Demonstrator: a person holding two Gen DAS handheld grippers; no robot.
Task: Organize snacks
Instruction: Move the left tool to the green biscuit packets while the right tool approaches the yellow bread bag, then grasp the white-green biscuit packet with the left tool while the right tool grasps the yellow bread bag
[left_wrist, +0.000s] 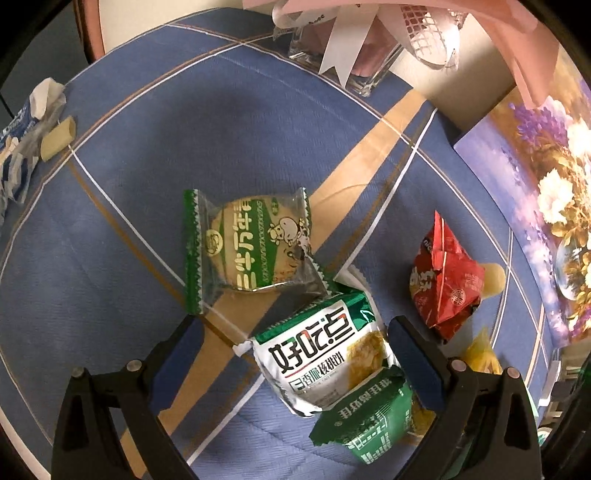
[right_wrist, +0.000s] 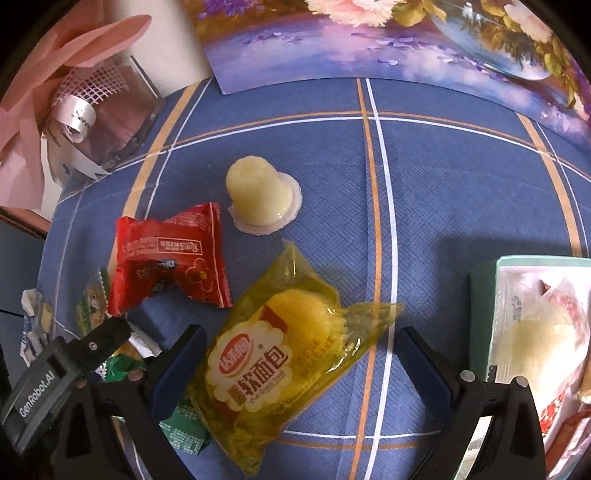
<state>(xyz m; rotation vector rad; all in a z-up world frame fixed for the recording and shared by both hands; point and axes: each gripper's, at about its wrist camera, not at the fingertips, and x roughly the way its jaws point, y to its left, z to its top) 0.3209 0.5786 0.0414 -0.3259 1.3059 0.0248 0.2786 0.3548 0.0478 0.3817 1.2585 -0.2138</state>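
As sorting remains unfinished, both grippers' fingers spread: right gripper (right_wrist: 301, 354) straddles yellow bread packet (right_wrist: 280, 354) for pickup; left gripper (left_wrist: 295, 347) brackets walnut-cookie packet (left_wrist: 321, 354).

Between your left gripper's (left_wrist: 295, 354) spread fingers lie two overlapping biscuit packs (left_wrist: 325, 354); a cracker pack (left_wrist: 247, 247) lies beyond them. Between your right gripper's (right_wrist: 303, 354) fingers lies the bread bag (right_wrist: 280, 354), with the jelly cup (right_wrist: 258, 195) beyond and the box (right_wrist: 480, 295) to the right.
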